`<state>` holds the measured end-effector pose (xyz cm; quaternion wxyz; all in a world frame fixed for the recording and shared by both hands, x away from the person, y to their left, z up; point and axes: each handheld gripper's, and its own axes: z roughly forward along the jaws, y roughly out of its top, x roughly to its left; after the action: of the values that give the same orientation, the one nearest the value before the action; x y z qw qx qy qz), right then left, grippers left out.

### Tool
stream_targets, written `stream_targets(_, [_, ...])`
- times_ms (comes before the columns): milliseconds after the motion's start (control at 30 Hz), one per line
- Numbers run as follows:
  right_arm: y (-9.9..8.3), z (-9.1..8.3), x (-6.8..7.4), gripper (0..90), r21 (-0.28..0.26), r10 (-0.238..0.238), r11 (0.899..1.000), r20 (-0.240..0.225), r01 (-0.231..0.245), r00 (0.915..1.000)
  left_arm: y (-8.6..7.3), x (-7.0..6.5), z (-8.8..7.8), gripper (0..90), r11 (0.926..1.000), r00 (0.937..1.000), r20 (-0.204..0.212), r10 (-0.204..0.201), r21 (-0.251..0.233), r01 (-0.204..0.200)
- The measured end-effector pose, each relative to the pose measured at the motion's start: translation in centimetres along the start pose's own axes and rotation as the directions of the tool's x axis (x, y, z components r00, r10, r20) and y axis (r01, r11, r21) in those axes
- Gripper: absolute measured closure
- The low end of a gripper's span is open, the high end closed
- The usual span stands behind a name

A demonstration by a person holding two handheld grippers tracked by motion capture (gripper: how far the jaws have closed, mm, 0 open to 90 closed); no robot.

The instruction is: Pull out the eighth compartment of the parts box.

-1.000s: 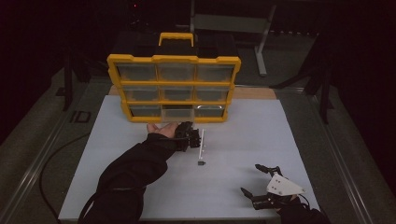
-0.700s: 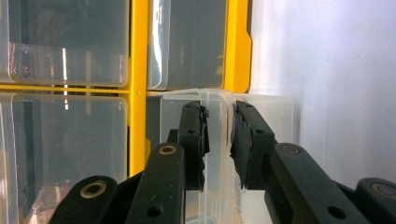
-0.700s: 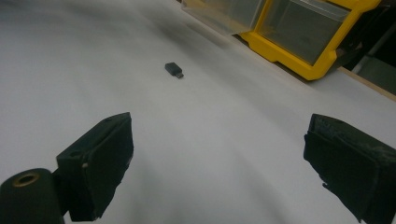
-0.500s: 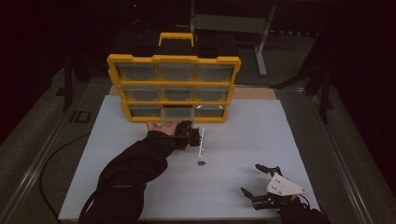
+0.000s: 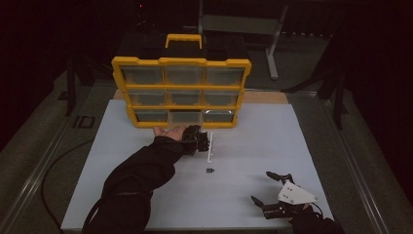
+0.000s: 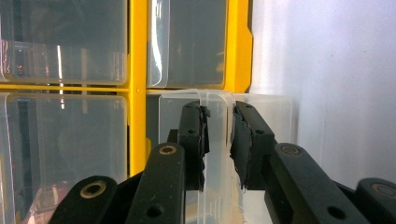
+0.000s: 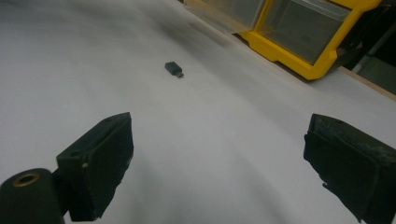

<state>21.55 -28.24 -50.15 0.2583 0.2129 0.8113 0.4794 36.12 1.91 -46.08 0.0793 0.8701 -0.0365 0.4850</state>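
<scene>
A yellow organizer (image 5: 181, 88) with clear drawers stands upright at the back of the white table (image 5: 122, 161). Its bottom middle drawer (image 5: 184, 117) is pulled slightly forward. My left gripper (image 5: 201, 141) is just in front of it. In the left gripper view, the left gripper (image 6: 218, 114) is rolled on its side and shut on the clear front lip of the drawer (image 6: 278, 114). A small dark plug-like piece (image 5: 210, 170) lies loose on the table, also seen ahead of the right gripper (image 7: 173, 68). My right gripper (image 5: 264, 188) rests near the front right, jaws wide open (image 7: 217, 140) with nothing between them.
A thin pale streak (image 5: 210, 148) lies on the table just right of the left gripper; I cannot tell what it is. A strip of wood (image 5: 265, 96) shows behind the white surface. Metal rails (image 5: 46, 161) run along the table's sides, and the surroundings are dark.
</scene>
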Motion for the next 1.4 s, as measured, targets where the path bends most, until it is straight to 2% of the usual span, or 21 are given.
stream_targets(100, [0.0, 0.0, 0.0, 8.4, 0.001, 0.001, 1.0, 0.001, -0.001, 1.0, 0.0, 0.0, 0.1, 70.6, 1.0, 0.9999, 0.011, -0.008, -0.003, 0.008])
stream_targets(233, [0.0, -0.1, 0.0, 8.4, 0.0, 0.004, 1.0, 0.003, -0.004, 1.0, -0.2, 0.0, -0.1, 47.0, 0.9995, 0.9989, 0.036, -0.031, 0.002, 0.031])
stream_targets(267, [0.0, -0.1, 0.0, 8.4, 0.001, 0.005, 1.0, 0.001, -0.005, 1.0, -0.3, 0.2, -0.2, 39.8, 0.9967, 0.9955, 0.049, -0.081, -0.005, 0.082])
stream_targets(300, [0.0, -0.1, 0.0, 8.4, 0.001, 0.005, 1.0, 0.0, -0.005, 1.0, -0.5, 0.4, -0.4, 35.0, 0.9943, 0.9918, 0.072, -0.106, -0.009, 0.106])
stream_targets(333, [0.0, -0.1, -0.1, 8.4, 0.002, 0.004, 1.0, 0.0, -0.004, 1.0, -0.5, 0.4, -0.4, 30.6, 0.9943, 0.9918, 0.072, -0.106, -0.009, 0.106])
stream_targets(400, [0.0, 0.0, 0.0, 8.4, 0.003, 0.002, 1.0, 0.0, -0.002, 1.0, -0.8, 1.2, -1.0, 25.2, 0.979, 0.9734, 0.126, -0.191, -0.047, 0.199])
stream_targets(433, [0.0, 0.0, 0.0, 8.4, 0.003, -0.001, 1.0, 0.0, 0.001, 1.0, -1.0, 1.4, -1.1, 22.2, 0.9735, 0.9663, 0.144, -0.213, -0.052, 0.223])
stream_targets(467, [0.0, 0.0, 0.0, 8.4, 0.003, -0.001, 1.0, 0.0, 0.001, 1.0, -1.0, 1.4, -1.1, 19.4, 0.9735, 0.9663, 0.144, -0.213, -0.052, 0.223])
stream_targets(500, [0.0, 0.0, 0.0, 8.4, 0.004, -0.001, 1.0, 0.001, 0.001, 1.0, -1.1, 1.6, -1.3, 19.4, 0.9627, 0.9521, 0.178, -0.248, -0.064, 0.263])
stream_targets(600, [0.0, 0.0, 0.0, 8.4, 0.005, 0.002, 1.0, 0.002, -0.002, 1.0, -1.6, 2.1, -1.6, 13.5, 0.9341, 0.9162, 0.246, -0.316, -0.088, 0.346])
stream_targets(667, [0.0, 0.0, 0.0, 8.4, 0.006, 0.002, 1.0, 0.003, -0.002, 1.0, -2.0, 2.5, -1.8, 8.4, 0.9153, 0.8893, 0.3, -0.345, -0.102, 0.39])
stream_targets(700, [0.0, 0.0, 0.0, 8.4, 0.007, 0.003, 1.0, 0.003, -0.003, 1.0, -2.2, 2.6, -1.9, 6.0, 0.9015, 0.8718, 0.326, -0.366, -0.108, 0.419])
stream_targets(767, [0.0, 0.0, 0.0, 8.4, 0.007, 0.004, 1.0, 0.003, -0.004, 1.0, -2.7, 2.9, -2.0, 2.9, 0.878, 0.8438, 0.361, -0.397, -0.119, 0.464])
stream_targets(800, [0.0, 0.0, 0.0, 8.4, 0.008, 0.004, 1.0, 0.003, -0.004, 1.0, -2.8, 3.0, -2.0, 2.1, 0.8608, 0.8229, 0.385, -0.418, -0.122, 0.494])
stream_targets(867, [0.0, 0.0, 0.0, 8.4, 0.008, 0.003, 1.0, 0.003, -0.003, 1.0, -3.2, 3.2, -2.3, 0.7, 0.8339, 0.7918, 0.422, -0.442, -0.133, 0.536])
stream_targets(967, [0.0, 0.0, 0.0, 8.4, 0.008, 0.005, 1.0, 0.004, -0.005, 1.0, -3.7, 3.5, -2.6, 0.4, 0.7931, 0.7489, 0.465, -0.472, -0.147, 0.591])
stream_targets(1067, [0.0, 0.1, 0.0, 8.4, 0.009, 0.005, 1.0, 0.005, -0.005, 1.0, -4.1, 3.7, -2.9, 0.3, 0.7553, 0.711, 0.503, -0.491, -0.16, 0.635])
stream_targets(1100, [0.0, 0.1, 0.0, 8.4, 0.01, 0.004, 1.0, 0.005, -0.004, 1.0, -4.2, 3.7, -3.0, 0.4, 0.7431, 0.7021, 0.511, -0.495, -0.169, 0.648])
stream_targets(1200, [0.0, 0.0, 0.0, 8.4, 0.009, 0.006, 1.0, 0.006, -0.006, 1.0, -4.5, 3.7, -3.3, 0.4, 0.7214, 0.6806, 0.536, -0.499, -0.178, 0.669])
stream_targets(1333, [0.0, 0.0, 0.0, 8.4, 0.01, 0.004, 1.0, 0.006, -0.004, 1.0, -4.9, 3.4, -3.5, 0.4, 0.6972, 0.6603, 0.556, -0.504, -0.189, 0.692])
stream_targets(1400, [0.0, 0.0, 0.0, 8.4, 0.009, 0.004, 1.0, 0.007, -0.004, 1.0, -5.0, 3.2, -3.5, 0.5, 0.6932, 0.6556, 0.562, -0.504, -0.19, 0.695])
